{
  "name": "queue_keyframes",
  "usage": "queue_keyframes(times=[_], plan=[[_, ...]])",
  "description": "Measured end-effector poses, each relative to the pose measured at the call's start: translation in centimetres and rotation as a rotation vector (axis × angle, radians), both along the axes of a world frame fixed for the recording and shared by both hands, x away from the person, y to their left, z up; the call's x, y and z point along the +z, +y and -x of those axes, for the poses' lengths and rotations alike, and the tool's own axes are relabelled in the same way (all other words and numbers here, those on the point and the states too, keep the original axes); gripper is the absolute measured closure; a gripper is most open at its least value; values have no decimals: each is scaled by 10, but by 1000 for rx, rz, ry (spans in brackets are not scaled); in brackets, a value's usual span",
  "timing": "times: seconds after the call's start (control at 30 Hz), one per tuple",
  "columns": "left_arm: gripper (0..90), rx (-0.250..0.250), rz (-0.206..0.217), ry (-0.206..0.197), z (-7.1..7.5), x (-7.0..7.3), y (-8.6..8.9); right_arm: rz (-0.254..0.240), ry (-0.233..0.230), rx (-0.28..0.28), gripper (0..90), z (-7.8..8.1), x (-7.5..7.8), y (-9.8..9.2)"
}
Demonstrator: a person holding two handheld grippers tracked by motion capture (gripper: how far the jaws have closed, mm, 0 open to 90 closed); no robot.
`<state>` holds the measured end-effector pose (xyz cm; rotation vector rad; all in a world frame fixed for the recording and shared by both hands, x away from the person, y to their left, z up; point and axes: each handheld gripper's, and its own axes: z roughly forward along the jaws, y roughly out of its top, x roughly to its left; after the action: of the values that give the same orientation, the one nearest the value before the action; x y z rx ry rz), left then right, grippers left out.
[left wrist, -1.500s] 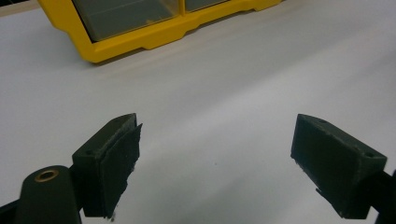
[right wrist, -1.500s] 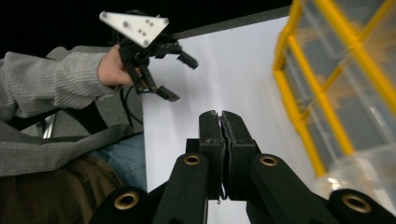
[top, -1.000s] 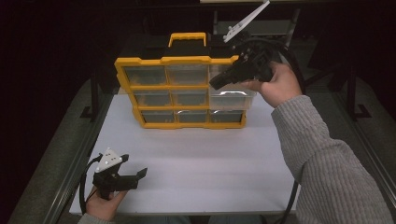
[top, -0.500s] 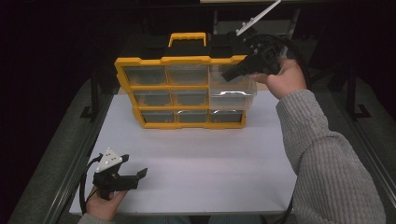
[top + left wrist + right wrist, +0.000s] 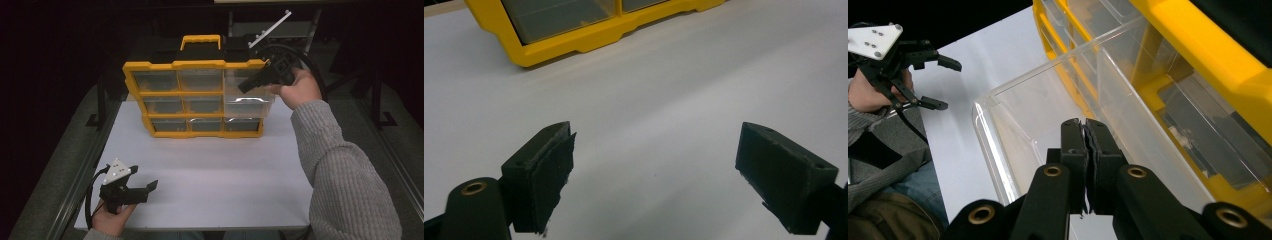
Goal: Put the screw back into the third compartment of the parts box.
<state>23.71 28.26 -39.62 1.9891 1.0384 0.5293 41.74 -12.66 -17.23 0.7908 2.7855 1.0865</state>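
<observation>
Up in the high view, a yellow organizer (image 5: 192,100) with clear drawers stands upright at the far side of the white bench (image 5: 210,175). Its upper right drawer (image 5: 248,105) is pulled partway out toward the person. The right gripper (image 5: 246,86) hovers at that drawer's top edge, held by a hand in a grey knitted sleeve (image 5: 345,175). The left gripper (image 5: 150,185) rests low at the near left corner of the bench, well apart from the organizer, its fingers spread.

Seen from the left gripper view, the two black fingers (image 5: 541,175) stand wide apart over bare bench (image 5: 659,100), with nothing between them. The organizer's yellow lower edge (image 5: 589,37) lies farther off at the top.

Looking through the right gripper view, the fingers (image 5: 1074,155) are pressed together with nothing between them, pointing down into the open clear drawer (image 5: 993,135). The yellow frame (image 5: 1193,35) runs just beside it, and the left gripper (image 5: 930,82) shows farther off over the bench.
</observation>
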Motion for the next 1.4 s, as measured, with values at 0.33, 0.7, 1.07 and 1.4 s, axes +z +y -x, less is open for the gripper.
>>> queue_keyframes(times=[0.33,0.7,1.07,1.4], plan=[[148,-1,-2,1,0,0,0,-33,-17,-14,789,6,8,-5],[148,5,7,7,1,0,-1,-68,-40,-46,696,25,26,-30],[148,8,11,10,1,1,-2,-98,-85,-71,610,51,34,-60],[148,8,9,9,1,1,-1,-128,-121,-87,573,71,28,-84]])
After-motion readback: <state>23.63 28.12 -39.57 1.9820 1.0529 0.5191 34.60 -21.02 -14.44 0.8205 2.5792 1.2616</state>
